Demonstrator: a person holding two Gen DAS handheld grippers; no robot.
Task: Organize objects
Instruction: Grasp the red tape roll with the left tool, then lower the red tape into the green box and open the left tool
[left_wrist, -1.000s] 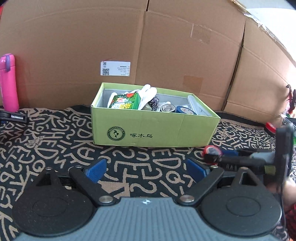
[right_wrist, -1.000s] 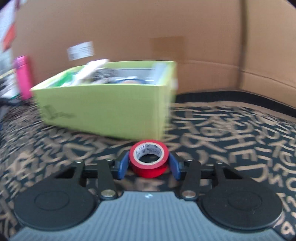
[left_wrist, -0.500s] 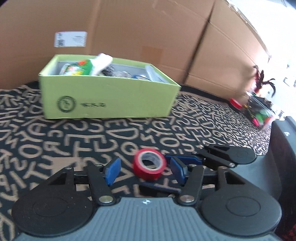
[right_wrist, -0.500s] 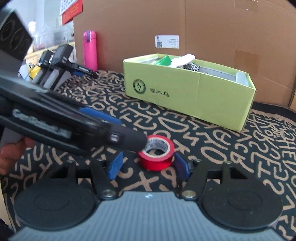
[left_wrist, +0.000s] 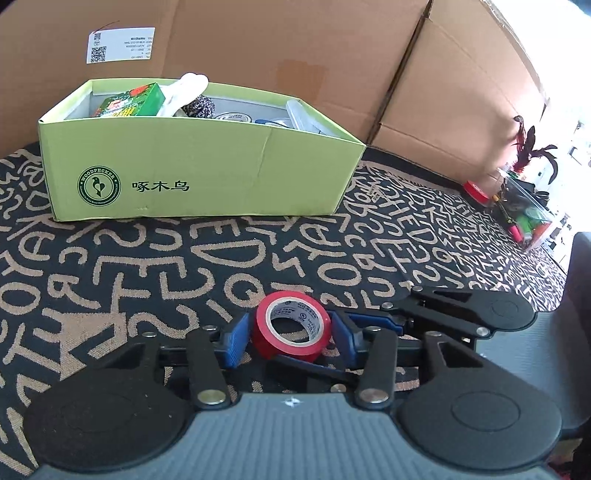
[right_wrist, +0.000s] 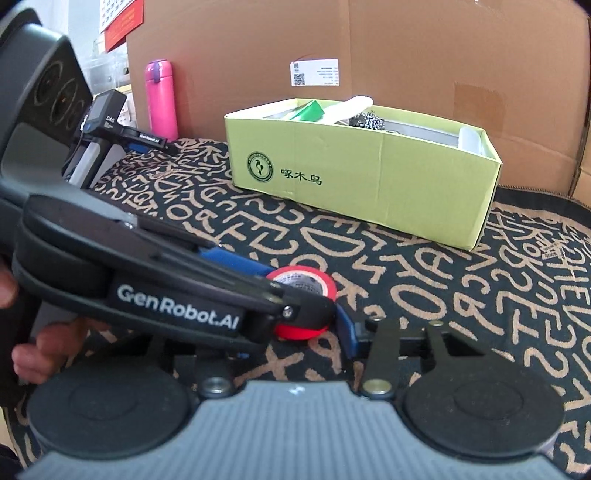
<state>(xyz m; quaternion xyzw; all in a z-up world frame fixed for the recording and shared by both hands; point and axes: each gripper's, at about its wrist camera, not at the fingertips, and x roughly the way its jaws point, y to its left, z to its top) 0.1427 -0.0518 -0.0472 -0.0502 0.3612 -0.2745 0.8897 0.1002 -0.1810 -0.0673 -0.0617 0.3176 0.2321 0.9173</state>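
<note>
Left wrist view: open patterned surface (left_wrist: 155, 266) lies between the green box (left_wrist: 199, 173) and the red tape roll (left_wrist: 291, 326), in front of the box. The roll (white core label) sits between the left gripper (left_wrist: 290, 338) fingers, which are closing and touch its sides. The right gripper (left_wrist: 373, 325) reaches in alongside.

Right wrist view: the left gripper (right_wrist: 295, 295) crosses in front, hiding much of the roll (right_wrist: 306, 282). The right gripper (right_wrist: 314, 332) fingers are closing on it; contact unclear. A pink bottle (right_wrist: 160, 99) stands left of the box (right_wrist: 362, 177).
</note>
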